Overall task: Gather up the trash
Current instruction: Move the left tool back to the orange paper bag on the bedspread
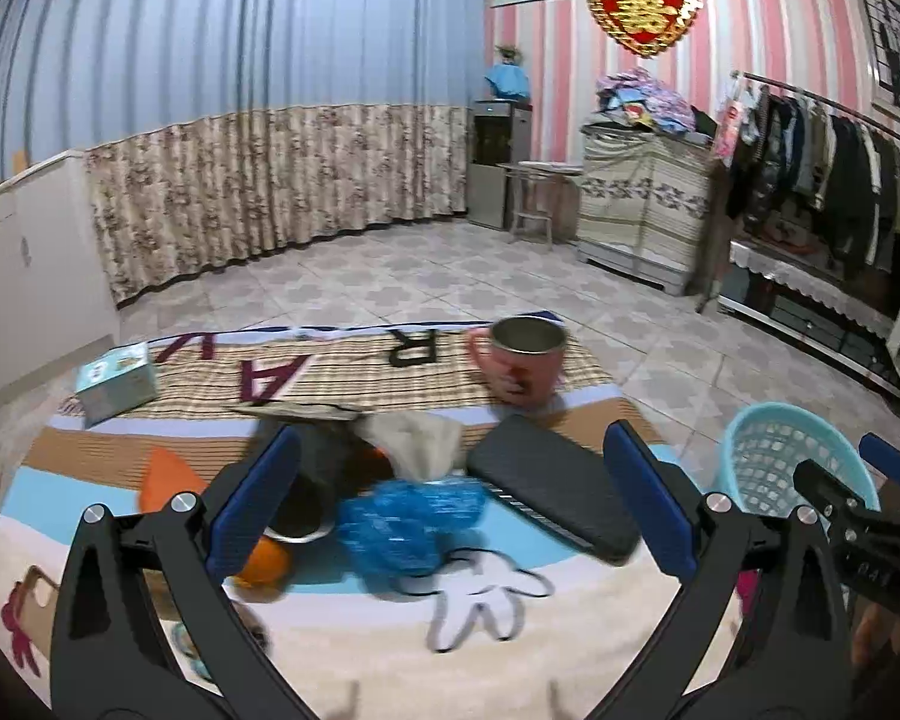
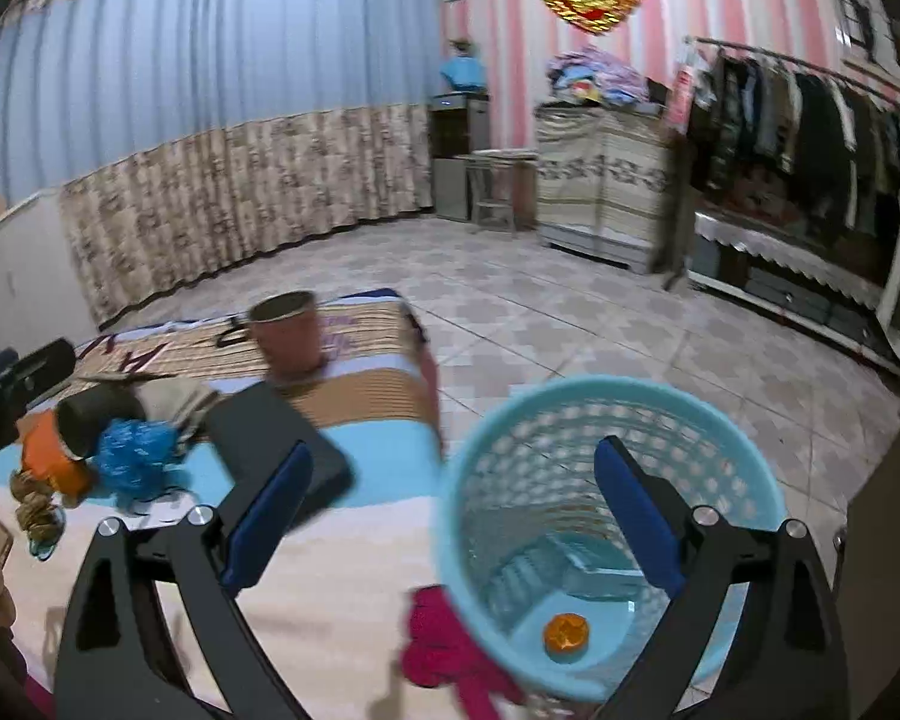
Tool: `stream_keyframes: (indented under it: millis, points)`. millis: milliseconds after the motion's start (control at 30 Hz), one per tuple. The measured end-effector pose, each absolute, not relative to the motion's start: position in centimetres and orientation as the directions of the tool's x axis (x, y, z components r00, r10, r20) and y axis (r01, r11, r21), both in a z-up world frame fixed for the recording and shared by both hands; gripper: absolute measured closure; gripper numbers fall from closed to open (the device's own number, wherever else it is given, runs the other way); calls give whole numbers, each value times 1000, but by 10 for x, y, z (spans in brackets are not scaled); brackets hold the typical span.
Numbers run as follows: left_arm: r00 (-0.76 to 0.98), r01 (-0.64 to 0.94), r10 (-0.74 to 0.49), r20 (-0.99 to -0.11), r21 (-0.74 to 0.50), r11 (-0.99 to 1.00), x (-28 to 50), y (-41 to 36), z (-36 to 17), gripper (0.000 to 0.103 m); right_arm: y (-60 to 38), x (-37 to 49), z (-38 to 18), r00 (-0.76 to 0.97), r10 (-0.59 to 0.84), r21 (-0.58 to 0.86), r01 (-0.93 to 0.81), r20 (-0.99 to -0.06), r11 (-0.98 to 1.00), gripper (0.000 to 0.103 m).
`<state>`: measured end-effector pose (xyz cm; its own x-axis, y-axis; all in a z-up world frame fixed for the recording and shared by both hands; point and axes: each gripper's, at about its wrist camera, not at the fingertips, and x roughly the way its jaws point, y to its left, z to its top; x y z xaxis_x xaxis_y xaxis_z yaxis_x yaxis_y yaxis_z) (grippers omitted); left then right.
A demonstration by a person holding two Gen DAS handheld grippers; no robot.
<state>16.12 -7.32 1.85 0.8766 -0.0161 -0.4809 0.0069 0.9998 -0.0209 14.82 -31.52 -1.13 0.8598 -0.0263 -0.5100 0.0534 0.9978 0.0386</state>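
The left gripper (image 1: 450, 504) hangs with its blue-padded fingers (image 1: 258, 504) spread wide and holding nothing, just above a crumpled blue plastic bag (image 1: 411, 516) on the cartoon-print tabletop (image 1: 342, 648). Beside the bag to the left lies a dark cup (image 1: 306, 504) tipped on its side; its inside is too dark to read, and an orange piece (image 1: 261, 564) pokes out beneath the left finger, mostly hidden. Just behind the bag sits a crumpled beige tissue (image 1: 417, 435), and to the right a flat black case (image 1: 555, 489), partly covered by the right finger.

The right gripper (image 2: 453, 513) also has its fingers (image 2: 636, 516) well apart and empty, held over the light blue perforated basket (image 2: 744, 492) that stands off the tabletop's right edge. On the basket's bottom lies a round orange object (image 2: 565, 631), and near it something pale and clear, too blurred to identify. A magenta shape (image 2: 444, 648) presses against the basket's outer wall, cut off below.

Farther back, a pink mug (image 1: 525, 363) stands upright with a metallic inside whose contents cannot be made out, and a teal tissue box (image 1: 117, 381) sits at the far left. Beyond lie tiled floor (image 1: 510, 276) and curtains (image 1: 258, 180).
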Motion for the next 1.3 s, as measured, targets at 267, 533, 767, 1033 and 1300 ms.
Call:
stream_keyframes:
  millis: [267, 533, 767, 1033, 1300]
  points:
    - [863, -62, 55, -502, 2, 998, 164, -12, 17, 5, -252, 155, 2, 865, 52, 46, -34, -499, 998, 10]
    - [843, -116, 99, -528, 2, 993, 173, 43, 14, 5, -190, 172, 16, 874, 102, 46, -91, -475, 995, 10]
    - [808, -182, 153, -569, 5, 983, 179, 93, -4, 5, -154, 194, -6, 853, 101, 29, -100, -512, 995, 10]
    - [727, -281, 189, -660, -36, 959, 199, 143, -41, 6, -146, 199, -43, 826, 34, -74, -92, -563, 993, 10]
    - [683, -210, 142, -716, -7, 978, 219, 123, -68, 25, -149, 201, -46, 813, 45, -51, -92, -580, 994, 10]
